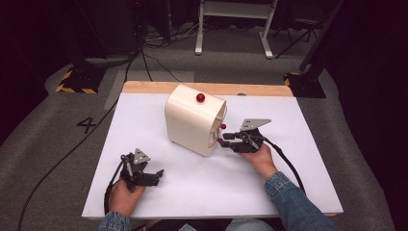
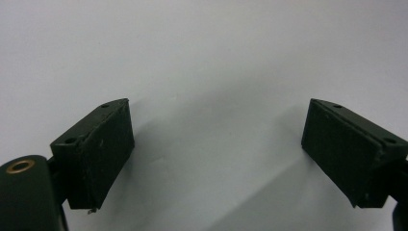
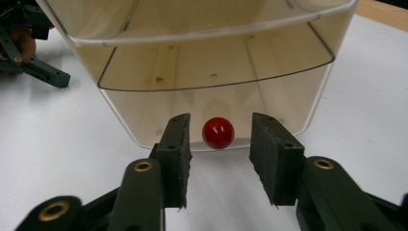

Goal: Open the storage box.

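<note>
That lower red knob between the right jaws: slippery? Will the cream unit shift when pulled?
Red knob looks glossy and round, so flat pads may slip. The right gripper is not yet touching it. Drawer unit stands tall, unheld: may slide or tip.

White table (image 1: 202, 192), wood far edge; 1 cream drawer box (image 1: 190, 122) standing on it.

The red knob (image 3: 218, 133) is glossy; the cream drawer box (image 1: 192, 120) smooth plastic; the table (image 1: 144, 115) matt white.
</note>
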`<state>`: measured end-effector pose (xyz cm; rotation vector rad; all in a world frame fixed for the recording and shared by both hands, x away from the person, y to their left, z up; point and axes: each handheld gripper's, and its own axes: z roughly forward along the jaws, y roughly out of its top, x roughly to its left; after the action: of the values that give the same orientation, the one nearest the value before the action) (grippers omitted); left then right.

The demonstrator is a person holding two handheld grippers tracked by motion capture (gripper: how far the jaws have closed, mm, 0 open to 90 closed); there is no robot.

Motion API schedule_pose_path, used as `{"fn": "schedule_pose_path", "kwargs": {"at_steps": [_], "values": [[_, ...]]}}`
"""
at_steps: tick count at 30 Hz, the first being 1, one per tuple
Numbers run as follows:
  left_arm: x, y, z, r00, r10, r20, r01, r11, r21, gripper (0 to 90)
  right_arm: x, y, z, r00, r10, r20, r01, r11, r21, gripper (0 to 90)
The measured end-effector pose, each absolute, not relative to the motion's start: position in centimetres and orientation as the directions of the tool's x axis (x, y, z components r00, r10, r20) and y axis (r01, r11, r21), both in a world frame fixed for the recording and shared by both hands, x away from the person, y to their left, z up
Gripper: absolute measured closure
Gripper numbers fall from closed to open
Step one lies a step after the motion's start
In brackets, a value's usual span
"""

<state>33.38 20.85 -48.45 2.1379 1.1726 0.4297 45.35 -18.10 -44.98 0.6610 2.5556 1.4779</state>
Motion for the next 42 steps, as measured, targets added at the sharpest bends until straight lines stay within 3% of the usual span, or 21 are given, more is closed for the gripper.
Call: {"fn": "schedule_pose_path", "kwargs": {"at_steps": [10,23,42], "values": [[33.4,20.8,-48.5,0.545,0.838,-0.025,0.622,-0.385,0.682,11.1,45.4,-17.6,-45.8,-0.904,0.417,0.097,0.3,0.454,0.839,72.7],[33.4,20.8,-48.4,0.547,0.837,-0.023,0.623,-0.388,0.679,11.1,44.8,-18.2,-45.4,-0.902,0.424,0.076,0.291,0.47,0.833,74.0],[33.4,20.8,-48.4,0.545,0.838,-0.025,0.625,-0.386,0.678,11.0,41.7,-23.6,-44.4,-0.886,0.458,0.07,0.305,0.463,0.832,73.9]]}}
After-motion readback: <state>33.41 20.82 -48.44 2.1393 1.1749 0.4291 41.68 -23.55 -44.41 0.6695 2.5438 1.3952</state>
